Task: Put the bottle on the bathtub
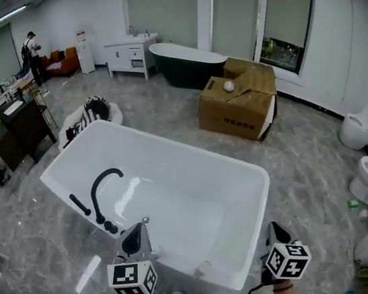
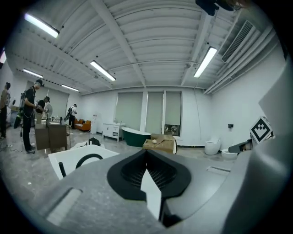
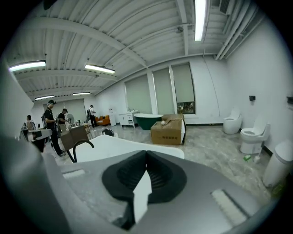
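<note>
This is a big open hall laid out like a bathroom-fixture showroom, not a lived-in bathroom. A white bathtub (image 1: 191, 150) with a black faucet (image 1: 101, 194) stands free on the marble-look floor (image 1: 164, 105), unplumbed to any wall. Behind it stand a dark green bathtub (image 1: 186, 64), a white vanity cabinet (image 1: 131, 54) and a cardboard box (image 1: 236, 105). To its right 2 toilets (image 1: 358, 128) line the wall. Far to its left, people (image 1: 32, 55) work at desks under ceiling strip lights (image 2: 103, 71).

Head view: set high, facing steeply down, close over the near end of the white rectangular bathtub (image 1: 198, 202). Left and right gripper views: lower, near level, facing across the room. All three share that bathtub, the brown cardboard box (image 1: 236, 105) and the dark green oval tub (image 1: 186, 68) beyond.
</note>
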The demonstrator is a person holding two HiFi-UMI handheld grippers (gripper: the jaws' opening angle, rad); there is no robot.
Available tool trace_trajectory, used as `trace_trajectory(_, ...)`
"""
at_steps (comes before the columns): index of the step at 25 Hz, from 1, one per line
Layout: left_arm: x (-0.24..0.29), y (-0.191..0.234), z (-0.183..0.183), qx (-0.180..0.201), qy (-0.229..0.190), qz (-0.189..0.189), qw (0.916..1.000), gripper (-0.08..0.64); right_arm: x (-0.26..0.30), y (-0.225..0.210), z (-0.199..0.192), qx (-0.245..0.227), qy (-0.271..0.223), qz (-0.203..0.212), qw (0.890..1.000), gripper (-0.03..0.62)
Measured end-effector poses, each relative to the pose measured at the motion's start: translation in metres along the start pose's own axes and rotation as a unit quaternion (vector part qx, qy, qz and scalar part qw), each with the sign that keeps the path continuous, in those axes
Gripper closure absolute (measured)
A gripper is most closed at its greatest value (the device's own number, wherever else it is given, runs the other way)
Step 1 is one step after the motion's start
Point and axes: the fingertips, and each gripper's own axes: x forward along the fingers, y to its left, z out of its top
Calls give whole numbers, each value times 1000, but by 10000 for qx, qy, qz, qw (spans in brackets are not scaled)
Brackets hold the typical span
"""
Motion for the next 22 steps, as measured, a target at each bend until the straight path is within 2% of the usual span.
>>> trace_trajectory(5, 2, -6, 44, 172, -431, -51, 9989, 552, -22, -1, 61, -334, -724, -200, 9966, 589)
trace_trajectory(8, 0, 1, 57, 166, -607, 18, 9980, 552, -30, -1, 82, -440, -953, -241, 9942, 591)
trace_trajectory(17, 1, 18, 68, 224, -623, 186, 9976, 552, -34, -11, 91, -642, -966, -449, 9922, 591)
trace_trajectory(22, 2, 23, 61, 231, -528, 200, 9981, 552, -34, -8, 87, -481, -927, -413, 9937, 591)
